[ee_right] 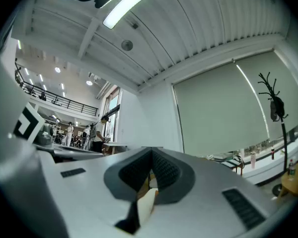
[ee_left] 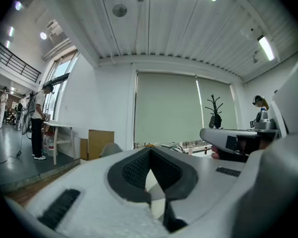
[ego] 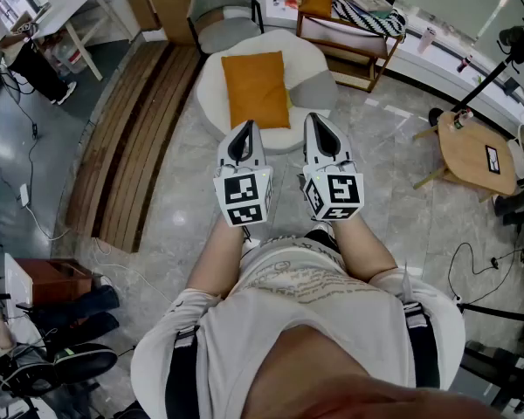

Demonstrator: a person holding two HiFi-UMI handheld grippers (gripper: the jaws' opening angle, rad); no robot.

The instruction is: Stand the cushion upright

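Note:
An orange cushion point(ego: 256, 88) lies flat on a round white pouffe seat point(ego: 217, 103) straight ahead in the head view. My left gripper point(ego: 245, 127) and right gripper point(ego: 315, 120) are held side by side just short of the seat's near edge, both shut with nothing between the jaws. Neither touches the cushion. In the left gripper view the left gripper point(ee_left: 150, 151) points level at the far wall and blind. The right gripper point(ee_right: 150, 150) in its own view also looks at the wall and ceiling, and a sliver of orange shows through the gap below its jaws.
A grey armchair point(ego: 220, 11) stands behind the seat, and a wooden bench with an orange cushion point(ego: 317, 0) and striped fabric is at the back right. A small round wooden table point(ego: 477, 152) is to the right. A wooden platform point(ego: 131, 138) runs along the left. A person point(ee_left: 38, 123) stands by a white table.

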